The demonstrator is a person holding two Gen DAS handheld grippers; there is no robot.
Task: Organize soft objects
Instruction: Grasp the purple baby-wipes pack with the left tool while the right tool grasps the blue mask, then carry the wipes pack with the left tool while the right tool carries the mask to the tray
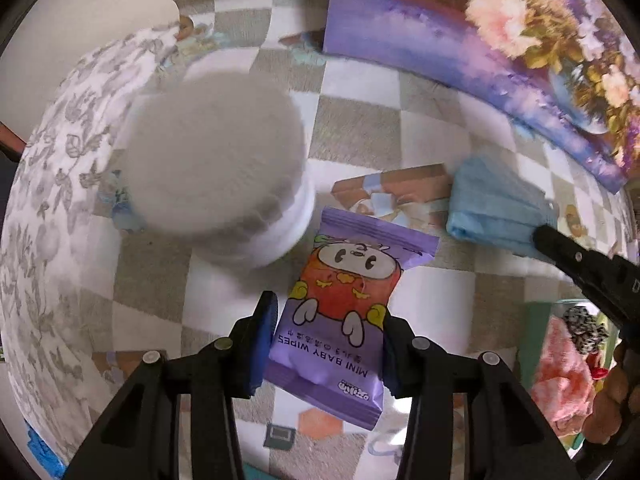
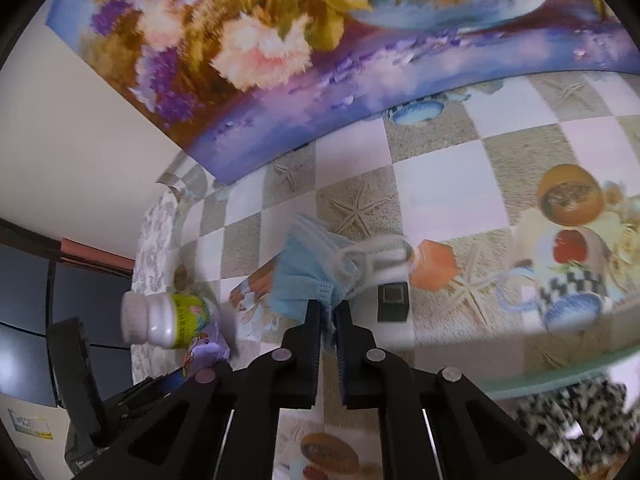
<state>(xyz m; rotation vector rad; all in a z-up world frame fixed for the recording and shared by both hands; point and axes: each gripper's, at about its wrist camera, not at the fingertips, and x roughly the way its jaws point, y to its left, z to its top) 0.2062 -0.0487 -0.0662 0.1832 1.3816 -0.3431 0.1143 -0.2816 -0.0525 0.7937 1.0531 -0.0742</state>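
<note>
- Two grasps: our left gripper clamps the wipes pack above the tablecloth.
- Our right gripper pinches the blue face mask.
- Next, probably carry both to the green-rimmed bin.

Wipes pack between left tool pads; bottle left; mask right.
</note>
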